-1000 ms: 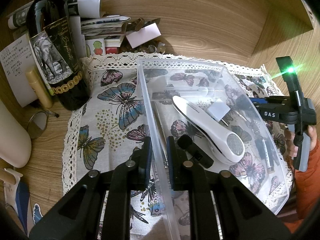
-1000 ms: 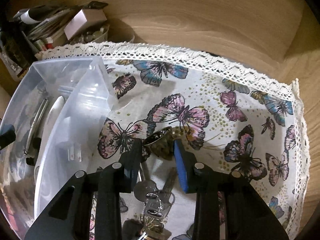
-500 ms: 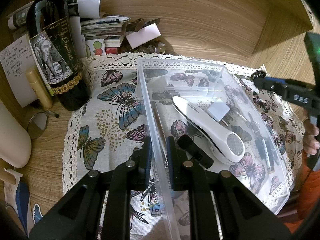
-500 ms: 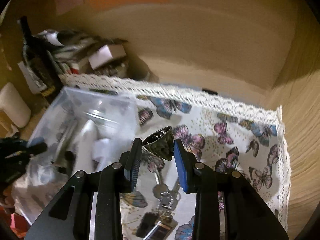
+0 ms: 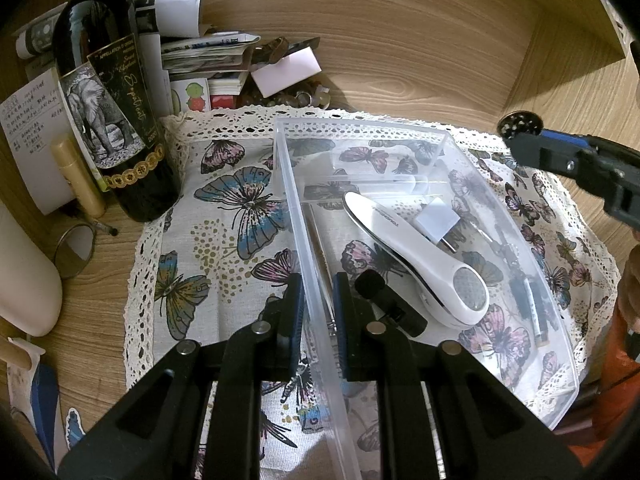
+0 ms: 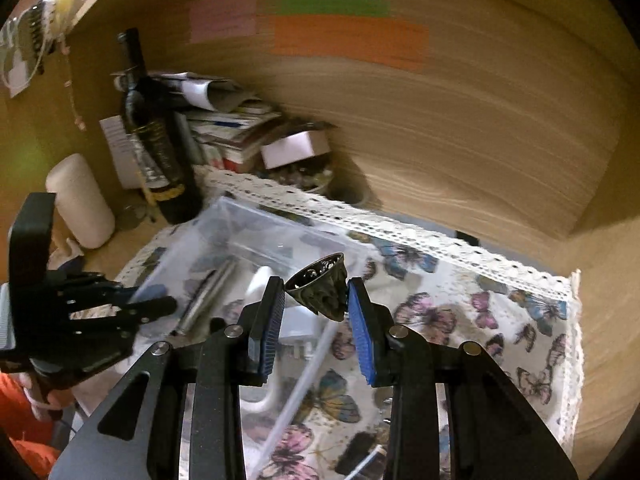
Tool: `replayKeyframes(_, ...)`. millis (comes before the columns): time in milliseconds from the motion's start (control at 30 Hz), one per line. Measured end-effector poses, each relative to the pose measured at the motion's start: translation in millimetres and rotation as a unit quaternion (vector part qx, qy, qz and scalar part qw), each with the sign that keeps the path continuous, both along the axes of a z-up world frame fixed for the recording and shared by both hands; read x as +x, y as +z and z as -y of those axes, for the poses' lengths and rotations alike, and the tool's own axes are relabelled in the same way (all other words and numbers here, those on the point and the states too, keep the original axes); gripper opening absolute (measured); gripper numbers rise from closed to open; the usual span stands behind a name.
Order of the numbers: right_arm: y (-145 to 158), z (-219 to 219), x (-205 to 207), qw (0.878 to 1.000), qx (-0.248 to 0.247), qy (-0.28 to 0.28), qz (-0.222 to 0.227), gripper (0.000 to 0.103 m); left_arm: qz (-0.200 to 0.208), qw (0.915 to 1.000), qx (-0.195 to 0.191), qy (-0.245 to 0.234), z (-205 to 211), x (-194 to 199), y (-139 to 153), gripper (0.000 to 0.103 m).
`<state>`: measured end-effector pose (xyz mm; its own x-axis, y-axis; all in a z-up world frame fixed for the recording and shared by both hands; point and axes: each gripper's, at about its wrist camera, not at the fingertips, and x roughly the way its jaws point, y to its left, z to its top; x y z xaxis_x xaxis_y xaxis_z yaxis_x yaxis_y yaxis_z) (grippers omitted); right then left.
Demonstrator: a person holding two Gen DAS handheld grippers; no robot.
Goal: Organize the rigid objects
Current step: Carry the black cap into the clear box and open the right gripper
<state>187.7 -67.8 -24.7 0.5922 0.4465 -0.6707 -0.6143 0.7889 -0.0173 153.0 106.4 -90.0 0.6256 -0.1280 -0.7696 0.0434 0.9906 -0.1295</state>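
Observation:
My right gripper [image 6: 316, 304] is shut on a small dark bronze bell [image 6: 322, 286] and holds it in the air above the right side of a clear plastic bin [image 6: 256, 232]. The bell [image 5: 520, 123] and the right gripper's tip also show at the far right of the left wrist view. My left gripper [image 5: 318, 304] is shut on the bin's near left wall [image 5: 308, 248]. Inside the bin lie a white handheld device [image 5: 416, 256], a white plug adapter [image 5: 436, 224], a small black microphone [image 5: 390, 304] and a metal pen.
A butterfly-print cloth with lace edge [image 5: 224, 216] covers the wooden desk. A dark wine bottle [image 5: 112, 120], stacked papers [image 5: 208, 56], a round white object [image 5: 24, 272] and a small mirror stand at the left. Wooden walls close the back and right.
My right gripper has lifted the bell off the cloth and carried it left and up, over the bin. The left gripper has stayed clamped on the bin wall.

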Motion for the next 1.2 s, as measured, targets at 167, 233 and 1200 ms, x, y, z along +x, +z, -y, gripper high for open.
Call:
replayKeyframes(167, -7.9, -18.1, -8.0, 0.999, -0.011, 0.029, -0.010, 0.030, 0.001, 1.0000, 0.001, 0.000, 1.3, -0.1, 0.2, 0.014)
replayKeyframes(233, -13.0, -24.2, -10.0, 0.999, -0.018, 0.038, -0.015, 0.030, 0.001, 1.0000, 0.001, 0.000, 1.7, 0.0, 0.2, 0.014)
replayKeyframes(1200, -53.7, -57.4, -14.1, 0.992, -0.073, 0.083, -0.064, 0.040, 0.001, 1.0000, 0.001, 0.000, 2.7, -0.2, 0.1, 0.014)
